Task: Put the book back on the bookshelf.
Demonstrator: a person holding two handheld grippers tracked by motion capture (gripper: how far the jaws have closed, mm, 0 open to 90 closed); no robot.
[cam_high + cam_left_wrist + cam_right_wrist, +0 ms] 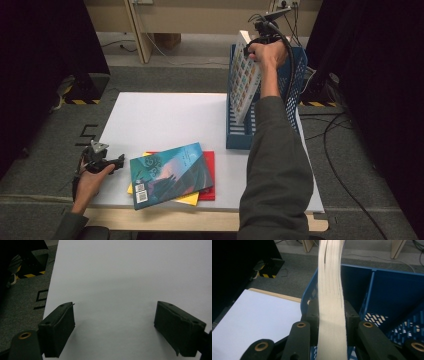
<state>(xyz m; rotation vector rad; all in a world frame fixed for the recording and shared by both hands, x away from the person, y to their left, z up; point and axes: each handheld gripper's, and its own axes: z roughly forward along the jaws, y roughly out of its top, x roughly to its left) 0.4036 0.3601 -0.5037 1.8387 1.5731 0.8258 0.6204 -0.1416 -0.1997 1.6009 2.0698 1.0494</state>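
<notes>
Blue crate (pixel 235 131) takes your book (pixel 244 82).
Your right gripper (pixel 258 41) is clamped on it, upright; your left gripper (pixel 115 327) rests apart over the surface (pixel 165 120).

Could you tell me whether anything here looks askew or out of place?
Slightly. The books near the table's front edge lie in a skewed pile, with the top one overhanging that edge. The book clamped in the right gripper tilts over the blue basket, its pages bowed.

Blue crate (pixel 235 135) walls the table's (pixel 160 120) right edge, book stack (pixel 172 172) near front, bare middle
</notes>
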